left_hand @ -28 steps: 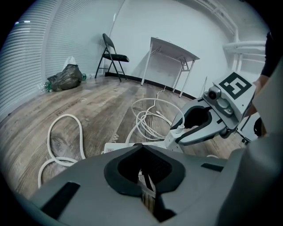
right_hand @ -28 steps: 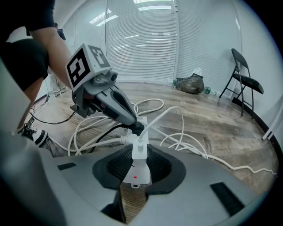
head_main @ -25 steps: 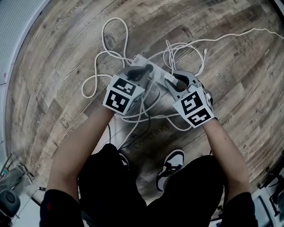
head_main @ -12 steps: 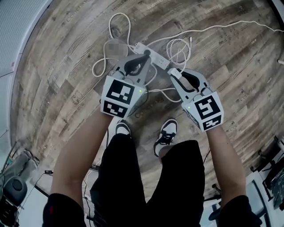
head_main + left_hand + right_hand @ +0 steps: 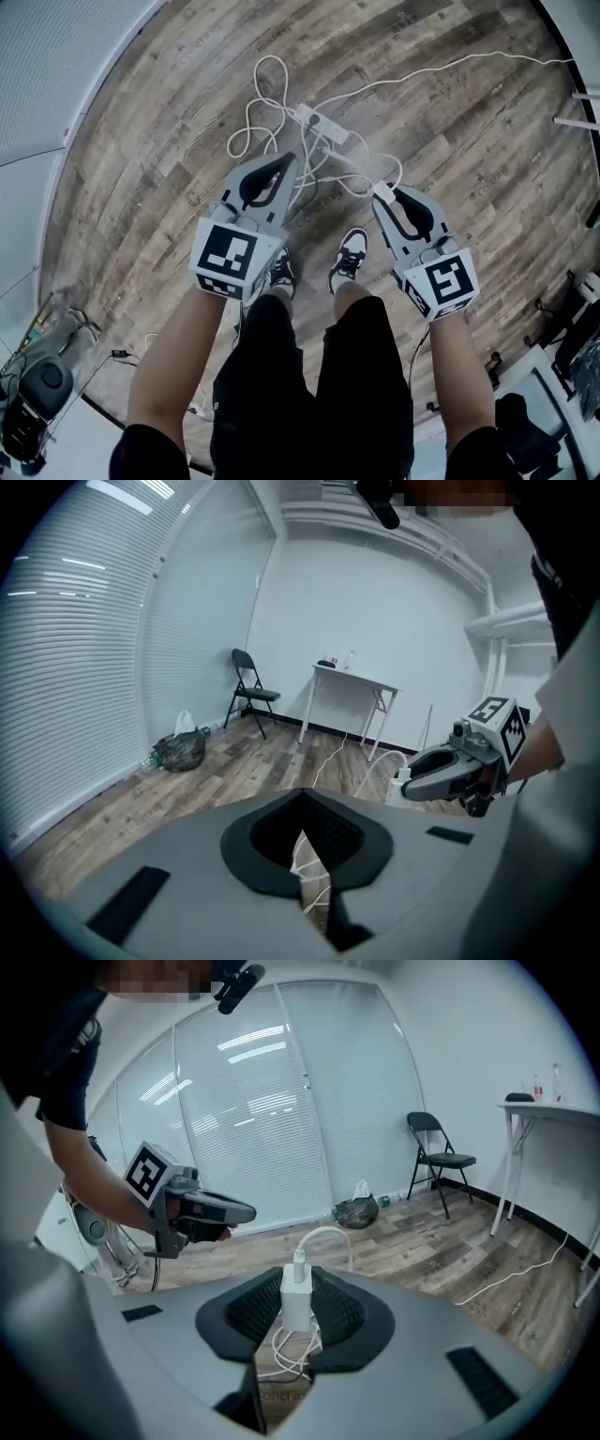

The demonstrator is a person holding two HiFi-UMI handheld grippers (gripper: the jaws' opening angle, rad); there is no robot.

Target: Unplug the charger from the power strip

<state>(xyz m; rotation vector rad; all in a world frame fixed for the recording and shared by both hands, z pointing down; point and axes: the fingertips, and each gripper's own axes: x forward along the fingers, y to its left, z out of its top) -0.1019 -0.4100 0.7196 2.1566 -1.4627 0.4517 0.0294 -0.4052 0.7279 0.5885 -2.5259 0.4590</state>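
Observation:
The white power strip (image 5: pixel 319 122) lies on the wooden floor far below, among loops of white cable (image 5: pixel 258 108). My right gripper (image 5: pixel 386 195) is shut on the white charger (image 5: pixel 383 193), held high above the strip. In the right gripper view the charger (image 5: pixel 296 1299) stands upright between the pads of the right gripper (image 5: pixel 296 1288), its cable (image 5: pixel 323 1237) arching off the top and down to the floor. My left gripper (image 5: pixel 285 161) is shut with nothing in it; its tips (image 5: pixel 302 803) meet in the left gripper view.
The person stands upright, black-and-white shoes (image 5: pixel 349 258) just short of the cables. A folding chair (image 5: pixel 248 682), a white table (image 5: pixel 352 682) and a dark bag (image 5: pixel 180 750) stand by the far walls. Dark gear (image 5: pixel 37 394) sits at lower left.
Both grippers have risen far from the floor as the person stood up. The right gripper has carried the charger away from the strip, its cable trailing down. The left gripper rose with it, holding nothing.

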